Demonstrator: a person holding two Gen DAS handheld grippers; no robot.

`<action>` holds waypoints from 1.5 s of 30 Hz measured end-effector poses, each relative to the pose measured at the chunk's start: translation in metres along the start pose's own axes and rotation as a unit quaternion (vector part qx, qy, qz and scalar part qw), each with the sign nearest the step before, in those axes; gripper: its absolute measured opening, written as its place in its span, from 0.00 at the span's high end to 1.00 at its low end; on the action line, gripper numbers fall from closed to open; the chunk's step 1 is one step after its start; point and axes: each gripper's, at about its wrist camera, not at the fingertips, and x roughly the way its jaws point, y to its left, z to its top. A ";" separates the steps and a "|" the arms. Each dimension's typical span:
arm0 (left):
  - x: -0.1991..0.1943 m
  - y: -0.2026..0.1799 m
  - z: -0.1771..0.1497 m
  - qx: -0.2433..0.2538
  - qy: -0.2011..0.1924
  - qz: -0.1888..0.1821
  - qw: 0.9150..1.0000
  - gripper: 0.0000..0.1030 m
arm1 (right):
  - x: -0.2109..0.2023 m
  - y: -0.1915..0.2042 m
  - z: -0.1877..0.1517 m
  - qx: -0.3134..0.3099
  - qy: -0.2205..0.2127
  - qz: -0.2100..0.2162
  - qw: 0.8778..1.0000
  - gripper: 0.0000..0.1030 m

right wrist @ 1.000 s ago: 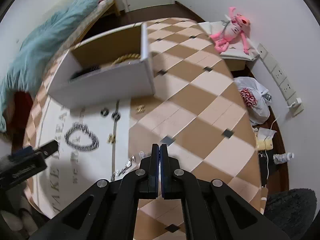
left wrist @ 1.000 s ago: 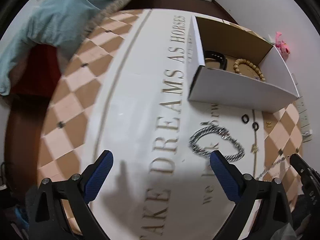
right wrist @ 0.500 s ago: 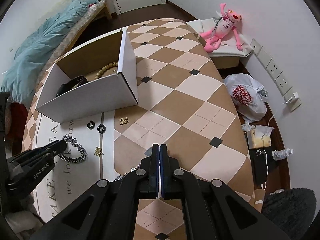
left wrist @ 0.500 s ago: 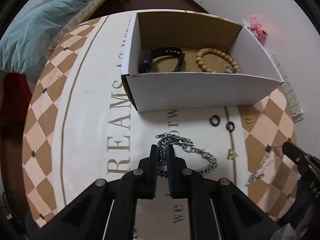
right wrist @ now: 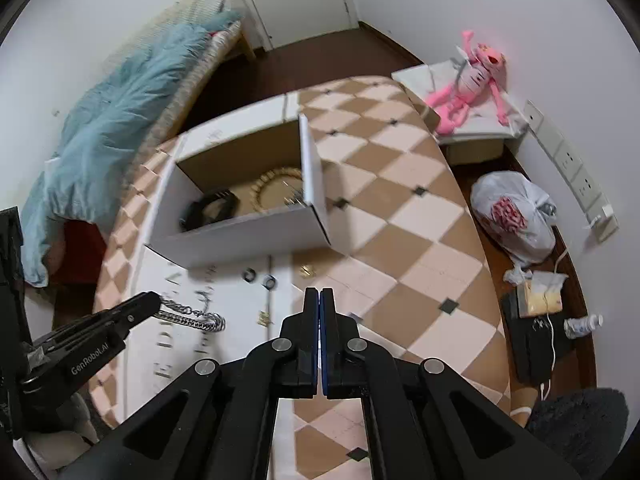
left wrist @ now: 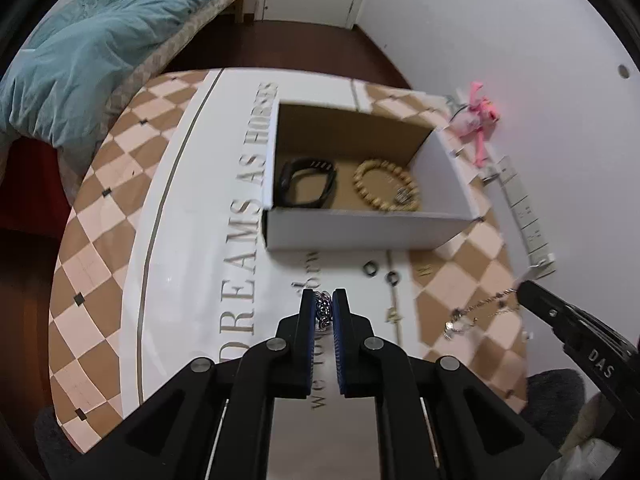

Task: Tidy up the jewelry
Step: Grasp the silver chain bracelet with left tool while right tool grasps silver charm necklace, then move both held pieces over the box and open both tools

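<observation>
My left gripper (left wrist: pixel 324 300) is shut on a thick silver chain bracelet (left wrist: pixel 323 308); in the right wrist view the bracelet (right wrist: pixel 192 318) hangs from the left gripper (right wrist: pixel 154 300) above the mat. My right gripper (right wrist: pixel 320 296) is shut on a thin silver chain (left wrist: pixel 476 312) that trails from its tip (left wrist: pixel 524 288). An open cardboard box (left wrist: pixel 360 228) holds a black watch band (left wrist: pixel 308 180) and a wooden bead bracelet (left wrist: pixel 386 186). Two black rings (left wrist: pixel 370 269) (left wrist: pixel 391 278) and small gold pieces (left wrist: pixel 393 314) lie in front of the box.
The box stands on a checkered mat (left wrist: pixel 92 240) with lettering. A teal blanket on a bed (left wrist: pixel 80 60) is at the left. A pink plush toy (right wrist: pixel 472 80), a plastic bag (right wrist: pixel 512 216) and wall sockets (right wrist: pixel 576 176) are at the right.
My left gripper closed on the thick silver bracelet and lifted it off the mat. My right gripper stayed shut and rose with the thin chain.
</observation>
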 end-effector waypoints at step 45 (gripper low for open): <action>0.037 0.007 0.154 0.002 0.011 0.054 0.998 0.17 | 0.103 0.050 0.124 -0.063 0.164 0.072 0.982 0.39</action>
